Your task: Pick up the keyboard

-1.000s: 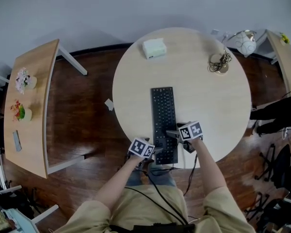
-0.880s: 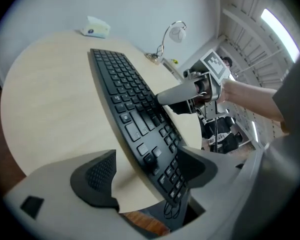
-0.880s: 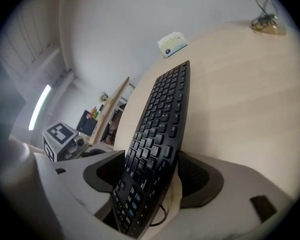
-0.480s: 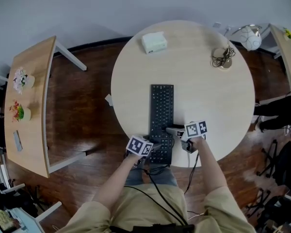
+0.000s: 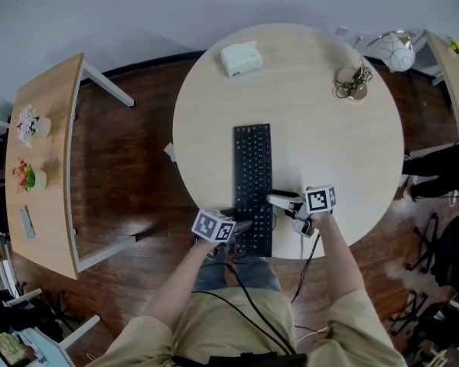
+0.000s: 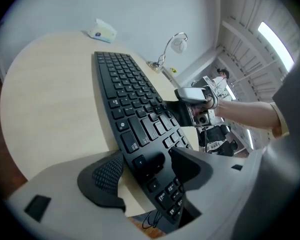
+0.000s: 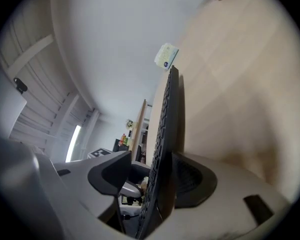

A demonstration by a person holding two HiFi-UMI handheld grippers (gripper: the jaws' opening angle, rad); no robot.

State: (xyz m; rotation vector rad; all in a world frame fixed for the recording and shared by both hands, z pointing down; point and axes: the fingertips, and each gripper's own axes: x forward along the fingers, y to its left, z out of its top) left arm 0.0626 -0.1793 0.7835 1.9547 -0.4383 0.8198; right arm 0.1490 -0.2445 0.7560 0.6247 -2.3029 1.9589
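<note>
- Keyboard (image 5: 253,182) position: on the round table (image 5: 329,144), long axis running straight away from the person, near end at the table's edge.
- Left gripper (image 5: 241,226): clamped on the near end's left edge.
- Right gripper (image 5: 279,199): clamped on the right edge, slightly farther along.
- Both grips are at the near end, so the far end probably droops on lifting.

Open tabletop (image 5: 329,144) flanking keyboard (image 5: 252,174), white box (image 5: 241,57) beyond

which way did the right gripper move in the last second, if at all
Yes: the right gripper swung its back end rightward, farther from the right edge of the keyboard, tongs on that edge.
</note>
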